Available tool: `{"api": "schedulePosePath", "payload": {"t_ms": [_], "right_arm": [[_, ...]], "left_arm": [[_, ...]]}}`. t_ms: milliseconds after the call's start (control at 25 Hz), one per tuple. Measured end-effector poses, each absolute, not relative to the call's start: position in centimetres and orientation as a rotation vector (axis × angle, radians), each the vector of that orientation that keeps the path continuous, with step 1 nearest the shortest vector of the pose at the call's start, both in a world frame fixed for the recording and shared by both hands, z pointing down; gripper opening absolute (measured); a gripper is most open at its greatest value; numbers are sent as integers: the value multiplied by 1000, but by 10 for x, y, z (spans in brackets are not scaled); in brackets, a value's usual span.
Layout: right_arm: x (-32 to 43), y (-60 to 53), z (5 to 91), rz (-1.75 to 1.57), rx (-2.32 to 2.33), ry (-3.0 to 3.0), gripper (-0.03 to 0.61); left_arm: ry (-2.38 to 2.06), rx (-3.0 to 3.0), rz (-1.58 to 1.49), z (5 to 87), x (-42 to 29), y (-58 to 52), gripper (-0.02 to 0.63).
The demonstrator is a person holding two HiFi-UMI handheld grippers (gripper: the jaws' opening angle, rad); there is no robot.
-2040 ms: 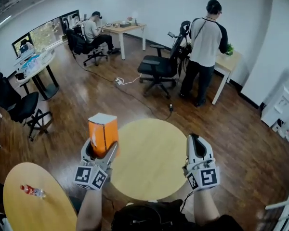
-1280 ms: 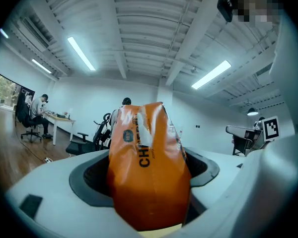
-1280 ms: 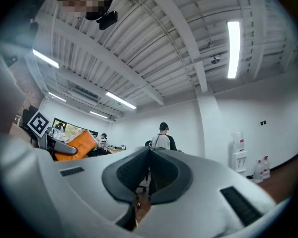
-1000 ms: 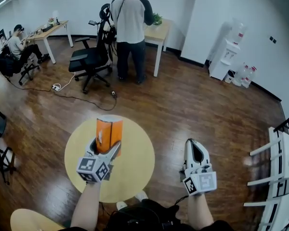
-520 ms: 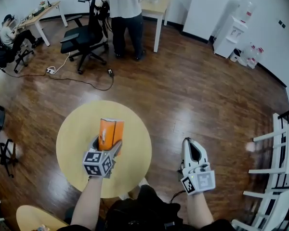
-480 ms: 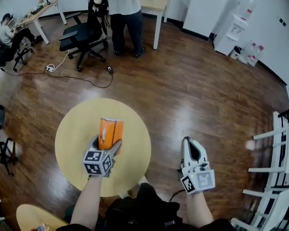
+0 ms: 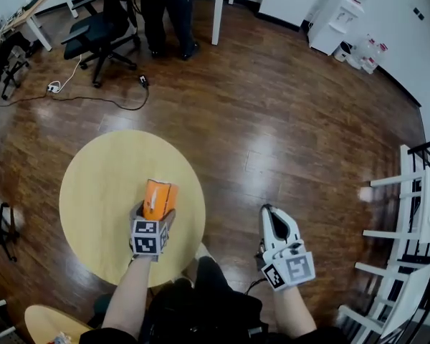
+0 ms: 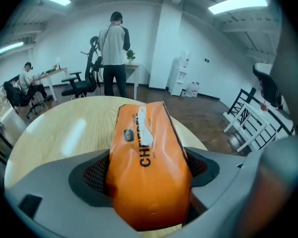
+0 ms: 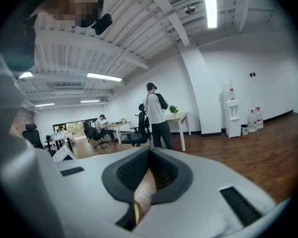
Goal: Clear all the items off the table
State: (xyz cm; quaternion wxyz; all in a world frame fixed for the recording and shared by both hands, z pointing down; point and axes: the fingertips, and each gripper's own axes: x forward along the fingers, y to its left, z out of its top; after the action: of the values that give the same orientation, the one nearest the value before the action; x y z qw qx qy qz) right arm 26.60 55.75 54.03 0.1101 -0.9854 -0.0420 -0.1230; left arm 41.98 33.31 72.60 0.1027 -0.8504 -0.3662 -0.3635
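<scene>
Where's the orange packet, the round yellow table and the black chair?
Orange tissue packet [image 7: 158, 198]: head view, its top face.
Round wooden table [image 7: 100, 185]: head view, bare top.
Black office chair [image 7: 82, 34]: head view, seat.

The pack [image 7: 159, 198] sits in the left tool [image 7: 155, 212], above the table [image 7: 93, 192].

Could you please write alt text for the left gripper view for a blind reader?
The left gripper clamps an orange pack from both sides, over a round wooden table. Beyond it, an office with a person standing at a desk.
</scene>
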Motion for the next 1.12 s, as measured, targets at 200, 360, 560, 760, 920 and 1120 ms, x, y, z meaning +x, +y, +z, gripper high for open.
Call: {"api": "schedulePosePath", "payload": {"t_ms": [200, 360, 560, 760, 920, 1120], "right_arm": [[260, 566, 540, -372, -2905, -130, 6], [266, 552, 535, -371, -2926, -78, 6], [279, 537, 523, -354, -2995, -13, 6], [276, 533, 508, -325, -3018, -28, 6], [276, 522, 493, -253, -3043, -55, 6], [267, 511, 472, -170, -3071, -77, 6]], "left_arm": [[-1027, -2439, -1005, 734, 415, 340, 451], [-1070, -2557, -1027, 723, 421, 335, 471], [-1070, -2703, -885, 686, 431, 321, 447], [-1109, -2874, -653, 616, 429, 304, 420], [-1139, -2961, -435, 561, 437, 276, 298], [-1254, -3025, -156, 495, 437, 246, 161]]}}
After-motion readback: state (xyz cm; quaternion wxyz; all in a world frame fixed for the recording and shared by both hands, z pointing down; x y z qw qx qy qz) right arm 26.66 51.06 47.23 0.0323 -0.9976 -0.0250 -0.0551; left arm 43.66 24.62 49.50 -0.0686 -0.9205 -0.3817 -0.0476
